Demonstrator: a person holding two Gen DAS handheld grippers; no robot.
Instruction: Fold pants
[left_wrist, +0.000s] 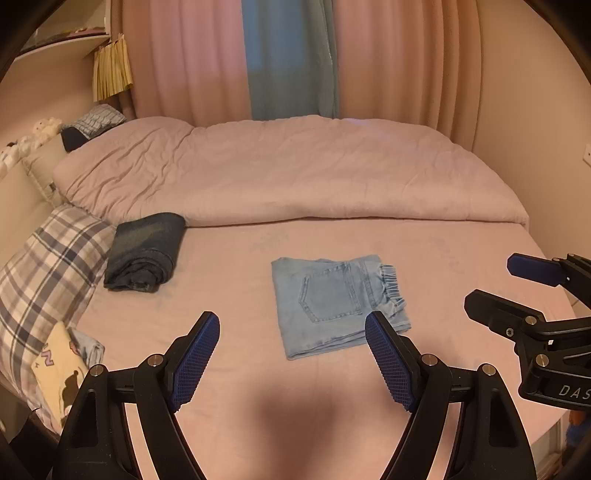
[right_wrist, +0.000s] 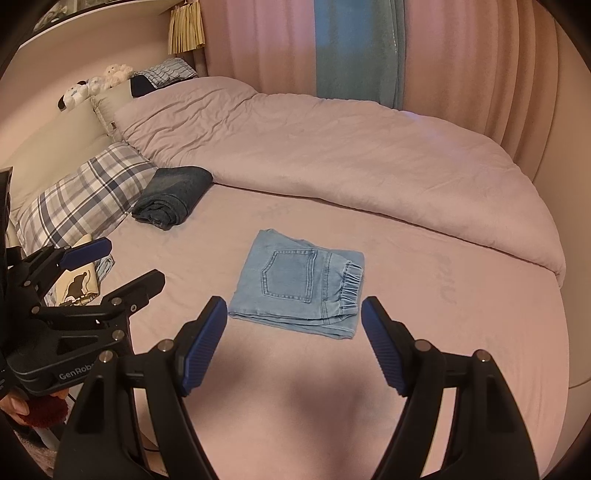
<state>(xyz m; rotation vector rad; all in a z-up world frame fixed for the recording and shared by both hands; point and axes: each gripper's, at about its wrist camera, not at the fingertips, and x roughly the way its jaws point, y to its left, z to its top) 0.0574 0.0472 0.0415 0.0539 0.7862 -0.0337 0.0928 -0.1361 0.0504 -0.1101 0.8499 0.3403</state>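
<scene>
Light blue denim pants (left_wrist: 332, 301) lie folded into a compact rectangle on the pink bed sheet (left_wrist: 236, 280), back pocket up, elastic cuffs at the right edge. They also show in the right wrist view (right_wrist: 295, 282). My left gripper (left_wrist: 293, 325) is open and empty, hovering above the sheet just in front of the pants. My right gripper (right_wrist: 293, 310) is open and empty, also just in front of the pants. Each gripper shows in the other's view: the right one (left_wrist: 491, 284) at the right, the left one (right_wrist: 135, 260) at the left, both open.
A folded dark denim garment (left_wrist: 146, 253) lies at the back left beside a plaid pillow (left_wrist: 48, 266). A pink duvet (left_wrist: 280, 170) is bunched across the far half of the bed. More folded clothes (left_wrist: 62, 365) sit at the near left. Curtains (left_wrist: 288, 55) hang behind.
</scene>
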